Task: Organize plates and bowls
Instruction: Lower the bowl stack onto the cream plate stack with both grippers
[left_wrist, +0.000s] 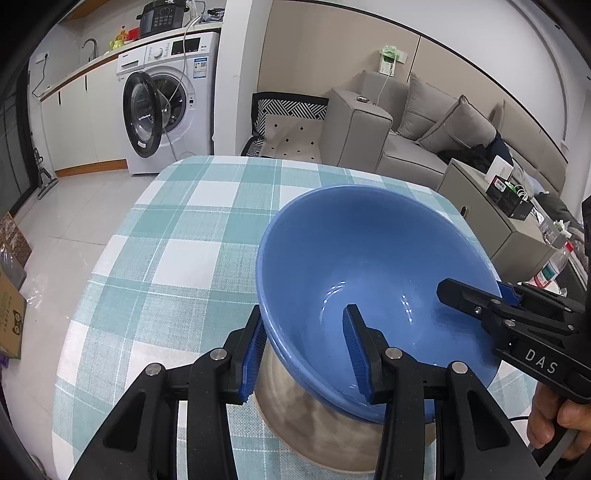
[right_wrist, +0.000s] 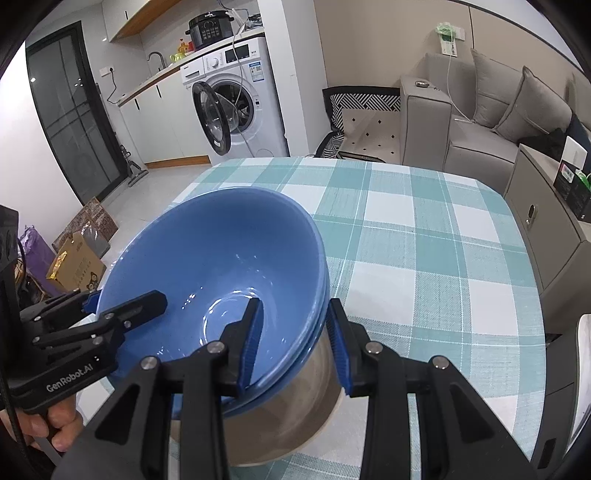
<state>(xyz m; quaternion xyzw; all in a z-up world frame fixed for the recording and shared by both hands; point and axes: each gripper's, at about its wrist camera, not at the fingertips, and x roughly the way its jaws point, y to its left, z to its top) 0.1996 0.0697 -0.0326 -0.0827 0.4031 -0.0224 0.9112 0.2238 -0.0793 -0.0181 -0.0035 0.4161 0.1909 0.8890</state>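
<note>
A blue bowl (left_wrist: 369, 258) sits nested in a second blue bowl, both stacked in a steel bowl (left_wrist: 317, 424) on the checked table. My left gripper (left_wrist: 304, 347) straddles the left rim of the blue bowls, one finger inside, one outside, jaws still apart. My right gripper (right_wrist: 293, 343) straddles the right rim (right_wrist: 321, 280) the same way; the steel bowl (right_wrist: 295, 413) shows below it. Each gripper shows in the other's view, the right one (left_wrist: 476, 299) and the left one (right_wrist: 122, 314) at opposite rims.
The table carries a teal and white checked cloth (left_wrist: 177, 236). A washing machine (left_wrist: 166, 99) with its door open stands beyond the far edge. A grey sofa (left_wrist: 424, 122) and a low cabinet (left_wrist: 491, 214) are to the right. Cardboard boxes (right_wrist: 77, 258) lie on the floor at left.
</note>
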